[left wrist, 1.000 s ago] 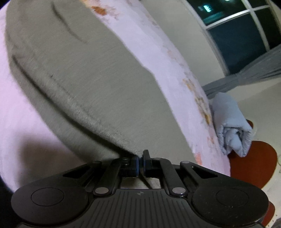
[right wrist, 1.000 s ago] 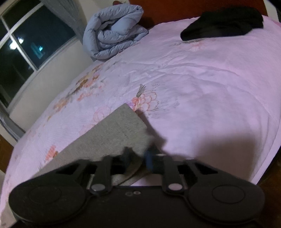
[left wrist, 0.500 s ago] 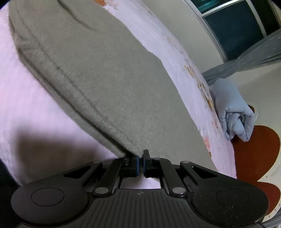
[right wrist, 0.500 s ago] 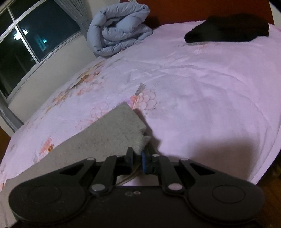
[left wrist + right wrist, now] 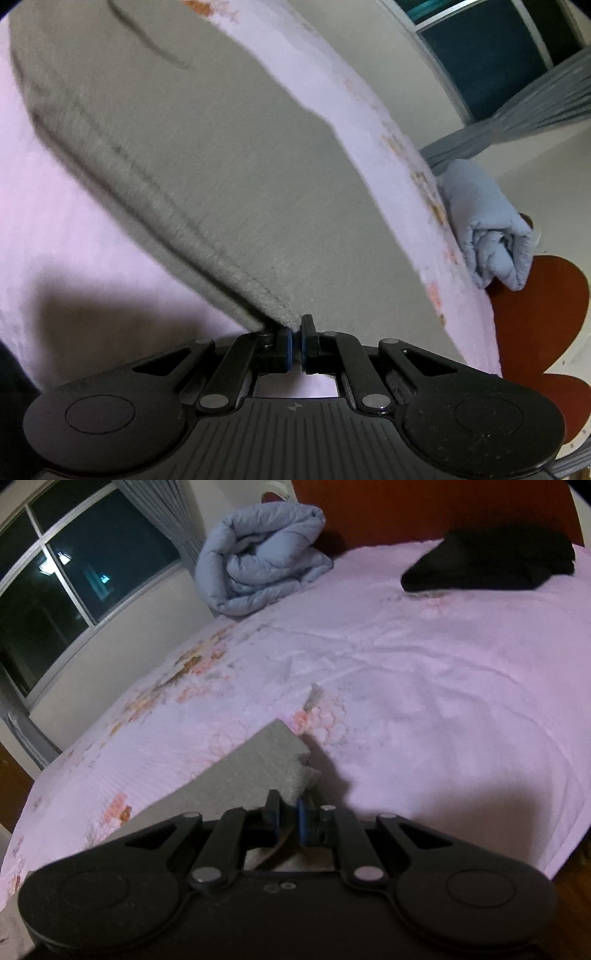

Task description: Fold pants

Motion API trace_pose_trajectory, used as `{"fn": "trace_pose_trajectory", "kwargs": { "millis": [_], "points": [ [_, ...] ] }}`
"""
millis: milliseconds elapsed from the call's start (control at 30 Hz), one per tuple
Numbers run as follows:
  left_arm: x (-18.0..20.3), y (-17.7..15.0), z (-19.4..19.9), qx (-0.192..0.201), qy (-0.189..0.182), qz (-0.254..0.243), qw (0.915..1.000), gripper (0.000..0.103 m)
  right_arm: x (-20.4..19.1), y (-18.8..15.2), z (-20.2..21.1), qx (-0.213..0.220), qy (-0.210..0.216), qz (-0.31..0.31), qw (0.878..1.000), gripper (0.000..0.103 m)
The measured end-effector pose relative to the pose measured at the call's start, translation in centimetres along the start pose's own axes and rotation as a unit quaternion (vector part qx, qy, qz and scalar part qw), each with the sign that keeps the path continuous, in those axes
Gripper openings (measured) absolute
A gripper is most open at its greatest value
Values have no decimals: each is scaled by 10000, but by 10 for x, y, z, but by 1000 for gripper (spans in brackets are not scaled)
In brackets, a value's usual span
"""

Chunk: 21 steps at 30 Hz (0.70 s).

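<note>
Grey pants (image 5: 229,177), on pink floral bed sheet (image 5: 424,686): my left gripper (image 5: 295,341) pinches their hem; my right gripper (image 5: 287,818) pinches another corner. No legible writing.

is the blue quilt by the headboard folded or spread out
Folded. The blue quilt sits as a rolled, layered bundle at the bed's corner beside the headboard, not laid flat.

Both wrist views skim low over the bed (image 5: 424,686), facing the shared rolled duvet (image 5: 487,225).
</note>
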<state>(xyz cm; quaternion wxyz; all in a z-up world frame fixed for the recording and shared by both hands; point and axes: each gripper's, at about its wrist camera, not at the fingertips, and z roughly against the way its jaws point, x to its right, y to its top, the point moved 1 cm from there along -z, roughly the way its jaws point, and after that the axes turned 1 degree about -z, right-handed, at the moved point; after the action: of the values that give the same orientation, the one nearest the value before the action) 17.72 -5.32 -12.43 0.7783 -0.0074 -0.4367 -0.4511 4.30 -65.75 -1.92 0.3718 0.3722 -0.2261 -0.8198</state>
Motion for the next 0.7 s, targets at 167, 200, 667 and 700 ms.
{"fn": "trace_pose_trajectory", "kwargs": {
  "millis": [167, 200, 667, 700],
  "points": [
    [5, 3, 19, -122, -33, 150, 9998, 38, 14, 3, 8, 51, 24, -3, 10000, 23],
    [9, 3, 28, -154, -70, 140, 9998, 87, 16, 7, 20, 313, -123, 76, 9994, 25],
    [6, 96, 22, 49, 841, -976, 9917, 103, 7, 100, -69, -1283, 705, -226, 9890, 38],
    [5, 96, 16, 14, 926, -1041, 9902, 103, 5, 102, -77, -1528, 796, -260, 9847, 35]
  ]
}}
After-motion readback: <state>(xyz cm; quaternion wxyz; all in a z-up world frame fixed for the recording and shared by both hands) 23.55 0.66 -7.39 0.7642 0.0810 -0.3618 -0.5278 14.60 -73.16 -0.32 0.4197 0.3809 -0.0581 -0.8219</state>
